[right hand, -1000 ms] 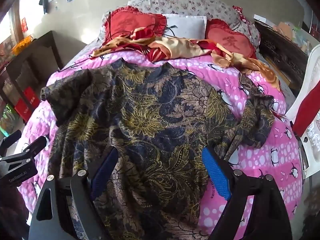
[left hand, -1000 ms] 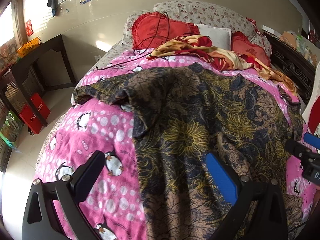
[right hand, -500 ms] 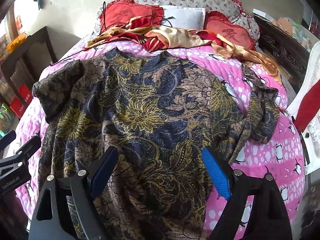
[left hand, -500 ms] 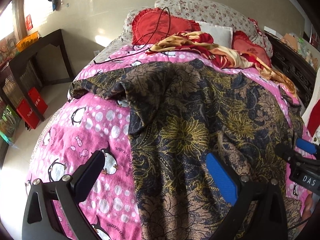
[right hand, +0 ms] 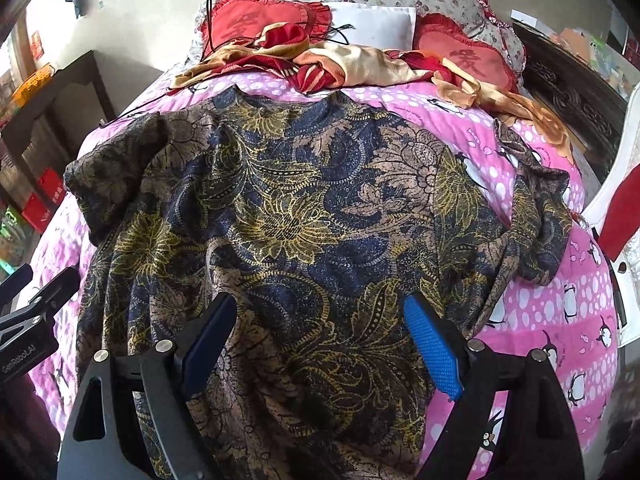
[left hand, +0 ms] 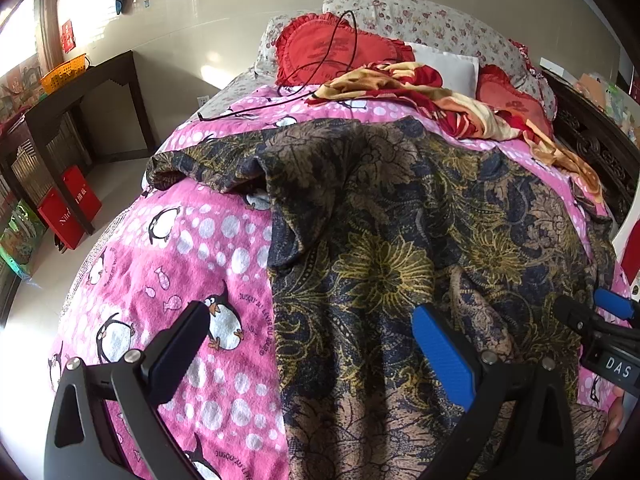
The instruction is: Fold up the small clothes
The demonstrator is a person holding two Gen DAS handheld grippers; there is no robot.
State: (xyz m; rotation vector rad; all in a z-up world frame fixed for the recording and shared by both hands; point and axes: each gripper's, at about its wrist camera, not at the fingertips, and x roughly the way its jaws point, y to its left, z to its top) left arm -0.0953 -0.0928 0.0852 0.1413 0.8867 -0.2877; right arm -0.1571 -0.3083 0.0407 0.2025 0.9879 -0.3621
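on the bed (left hand: 224, 360), a dark floral shirt (right hand: 304, 216) lies spread over the pink penguin blanket (left hand: 168, 264), collar toward the pillows and hem toward the cameras. its left sleeve (left hand: 208, 168) stretches out flat across the blanket toward the bed's edge; the right sleeve (right hand: 536, 224) is bunched and folded in on itself near the other edge.

the left gripper (left hand: 308, 348) hangs over the shirt's left side edge, fingers (left hand: 440, 352) wide apart with nothing between them, one over the blanket and one over the cloth. the right gripper (right hand: 320, 344) hangs over the lower middle of the shirt, its fingers (right hand: 432, 352) also spread and holding nothing; whether they touch the cloth cannot be told. each gripper shows at the margin of the other's view.

beyond the collar lies a crumpled red and gold cloth (right hand: 344, 64), then two red heart cushions (left hand: 336, 52), a white pillow (right hand: 372, 24) and a flowered one (left hand: 432, 28). a black cable (left hand: 320, 80) trails across the left cushion onto the blanket. a dark side table (left hand: 80, 92) with an orange basket (left hand: 64, 72) stands by the wall, red boxes (left hand: 68, 208) below it.
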